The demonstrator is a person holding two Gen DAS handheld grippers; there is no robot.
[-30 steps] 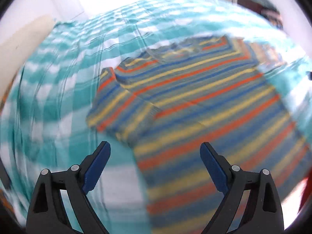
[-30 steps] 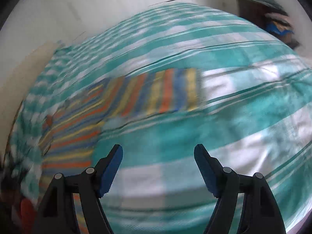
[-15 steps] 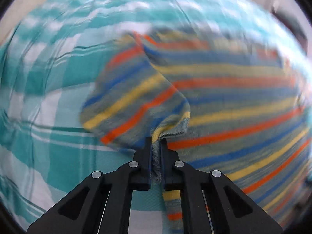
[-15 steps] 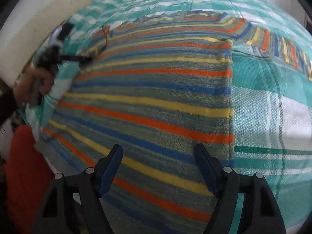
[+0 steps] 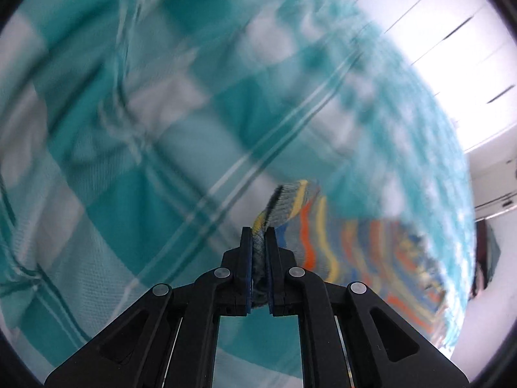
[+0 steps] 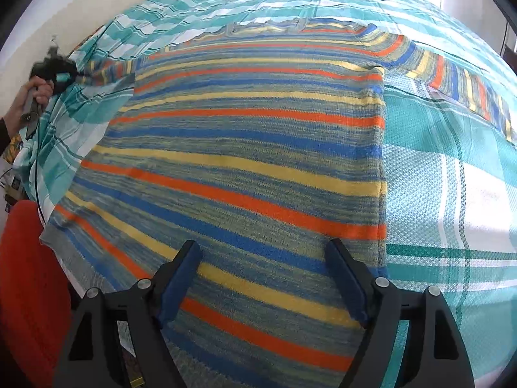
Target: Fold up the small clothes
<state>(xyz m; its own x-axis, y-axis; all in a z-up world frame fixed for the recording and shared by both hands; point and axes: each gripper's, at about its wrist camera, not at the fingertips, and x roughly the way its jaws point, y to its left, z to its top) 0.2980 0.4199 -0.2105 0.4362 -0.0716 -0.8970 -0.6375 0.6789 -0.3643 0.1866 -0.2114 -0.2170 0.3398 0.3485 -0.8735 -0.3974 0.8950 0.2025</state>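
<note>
- The knitted sweater striped in orange, blue, yellow and grey-green (image 6: pixel 245 148) lies spread flat, filling the middle of the right wrist view, neckline toward the top of the frame and hem at the lower left.
- Its one sleeve (image 6: pixel 458 84) stretches out to the upper right; the other sleeve (image 6: pixel 106 69) is drawn out to the upper left of the frame.
- The left hand-held gripper (image 5: pixel 258 258) is clamped tight on that sleeve's cuff, knit bunched between the closed fingers at the lower centre of the left wrist view; this view is blurred.
- The right hand-held gripper (image 6: pixel 263 281) hangs over the lower body of the sweater, fingers wide apart, holding nothing.
- Under everything is the bed's teal and white checked cover (image 6: pixel 452 194); something red (image 6: pixel 29 274) sits at the lower left edge.
- Judged from this, folding has barely begun: no fold is made in the body, and both sleeves and the body are left to do.
</note>
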